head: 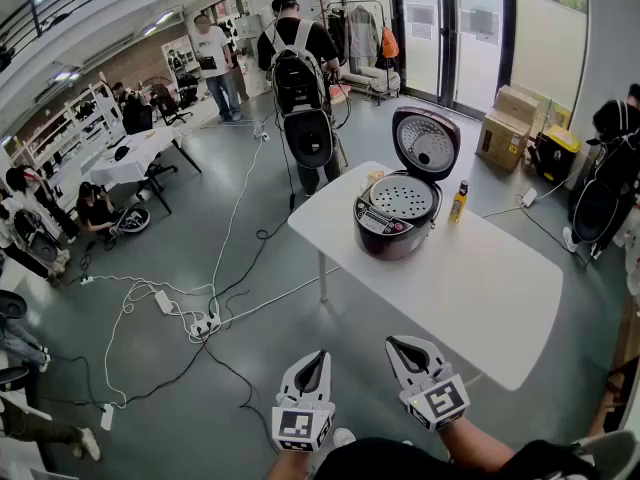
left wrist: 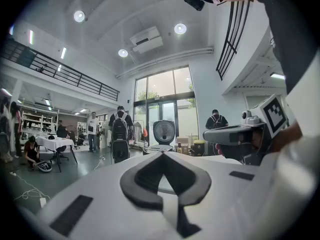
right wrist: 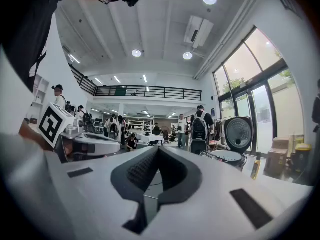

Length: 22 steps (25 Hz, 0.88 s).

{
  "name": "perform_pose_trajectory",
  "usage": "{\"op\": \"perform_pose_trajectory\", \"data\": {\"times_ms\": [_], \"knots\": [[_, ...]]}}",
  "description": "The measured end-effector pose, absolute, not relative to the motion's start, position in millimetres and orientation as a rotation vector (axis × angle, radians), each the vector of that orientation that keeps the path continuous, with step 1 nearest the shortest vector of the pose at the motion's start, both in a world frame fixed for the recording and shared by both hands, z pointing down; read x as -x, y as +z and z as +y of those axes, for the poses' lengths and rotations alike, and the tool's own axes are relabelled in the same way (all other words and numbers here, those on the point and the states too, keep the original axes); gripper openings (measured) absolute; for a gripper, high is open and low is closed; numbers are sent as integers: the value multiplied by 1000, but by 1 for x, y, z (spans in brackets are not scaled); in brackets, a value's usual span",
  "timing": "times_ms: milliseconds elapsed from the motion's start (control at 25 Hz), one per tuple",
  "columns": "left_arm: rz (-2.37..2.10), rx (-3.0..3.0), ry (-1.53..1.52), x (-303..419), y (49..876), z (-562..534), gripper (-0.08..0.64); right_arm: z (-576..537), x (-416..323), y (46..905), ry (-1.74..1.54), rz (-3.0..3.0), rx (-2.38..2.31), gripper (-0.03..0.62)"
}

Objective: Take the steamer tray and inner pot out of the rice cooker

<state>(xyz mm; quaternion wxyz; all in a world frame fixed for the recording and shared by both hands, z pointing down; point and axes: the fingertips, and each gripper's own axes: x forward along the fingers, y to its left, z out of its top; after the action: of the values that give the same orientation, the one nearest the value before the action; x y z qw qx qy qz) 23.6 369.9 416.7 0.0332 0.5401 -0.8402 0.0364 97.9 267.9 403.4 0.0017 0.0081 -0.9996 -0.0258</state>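
Observation:
A dark red rice cooker (head: 392, 223) stands on the far end of a white table (head: 490, 288) with its lid (head: 426, 143) swung up. A round perforated steamer tray (head: 402, 197) sits in its top; the inner pot under it is hidden. Both grippers hang level in front of me, well short of the table. My left gripper (head: 311, 370) is shut and empty, and so is my right gripper (head: 408, 352). In the right gripper view the cooker (right wrist: 229, 155) shows at the right, lid (right wrist: 238, 133) up. The left gripper view shows the lid (left wrist: 163, 132) beyond the shut jaws.
A small yellow bottle (head: 458, 201) stands right of the cooker. Cables and a power strip (head: 200, 323) trail over the grey floor at left. A person with a backpack (head: 298, 73) stands beyond the table. Cardboard boxes (head: 510, 123) and a yellow-topped bin (head: 556, 150) sit by the windows.

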Motion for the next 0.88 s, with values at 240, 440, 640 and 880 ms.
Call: {"op": "perform_pose_trajectory", "data": {"times_ms": [240, 440, 640, 880], "knots": [[-2572, -1673, 95, -55, 409, 368, -2, 270, -124, 394, -120, -3132, -23, -3], [-2577, -1665, 101, -64, 410, 372, -2, 273, -132, 397, -124, -3133, -11, -3], [-2587, -1638, 109, -61, 413, 376, -2, 272, -134, 396, -142, -3132, -13, -3], [-2608, -1614, 130, -49, 411, 380, 22, 273, -124, 393, -141, -3151, -29, 33]]}}
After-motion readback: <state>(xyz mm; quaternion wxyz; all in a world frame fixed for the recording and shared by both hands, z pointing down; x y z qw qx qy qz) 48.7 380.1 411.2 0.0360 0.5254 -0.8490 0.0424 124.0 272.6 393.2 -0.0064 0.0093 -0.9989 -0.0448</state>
